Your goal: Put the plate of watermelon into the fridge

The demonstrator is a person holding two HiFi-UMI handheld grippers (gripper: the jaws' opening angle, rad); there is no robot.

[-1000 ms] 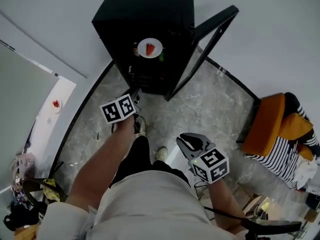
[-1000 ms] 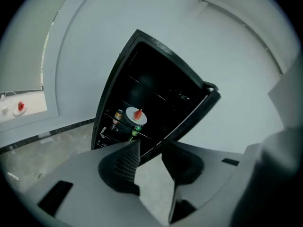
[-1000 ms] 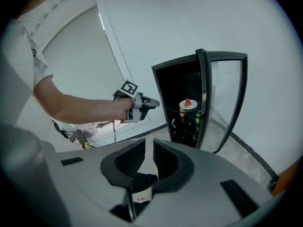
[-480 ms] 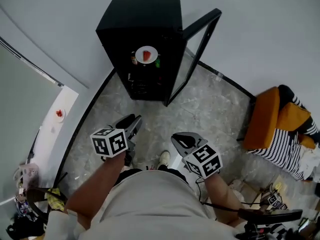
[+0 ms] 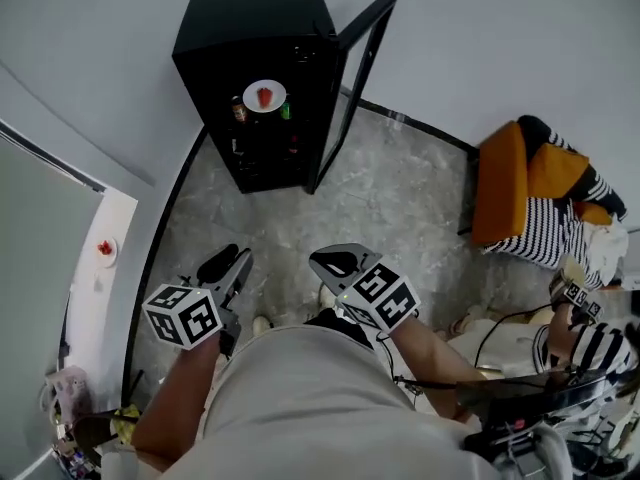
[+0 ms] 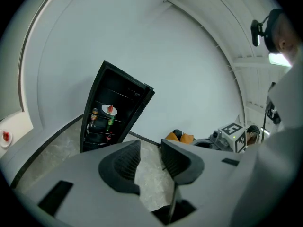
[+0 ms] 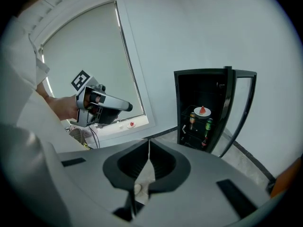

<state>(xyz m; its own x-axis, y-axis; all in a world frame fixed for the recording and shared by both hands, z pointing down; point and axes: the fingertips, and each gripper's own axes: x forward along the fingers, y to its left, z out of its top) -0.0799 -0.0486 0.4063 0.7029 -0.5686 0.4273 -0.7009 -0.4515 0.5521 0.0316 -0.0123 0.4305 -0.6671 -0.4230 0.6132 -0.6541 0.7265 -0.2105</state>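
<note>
- Sitting on an upper shelf inside the fridge [image 5: 250,23]: a white round plate [image 5: 252,104] with one red watermelon wedge [image 5: 264,96] on it.
- The wedge stands upright at the plate's centre, pointed tip up. It is a single piece and small against the plate.
- The fridge is black. Its door [image 5: 352,68] is swung wide open.
- A brown bottle [image 5: 238,109] is just to one side of the plate and a green can [image 5: 285,111] just to the other. I can't tell if they share its shelf.
- The left gripper [image 5: 232,258] is well back from the fridge, over the marble floor [image 5: 400,208], and aimed at the open front. Its jaws are apart with nothing between them.
- The right gripper [image 5: 330,261] is also well back from the fridge. Its jaw tips are pressed together and it holds nothing.
- Neither claw touches the plate.
</note>
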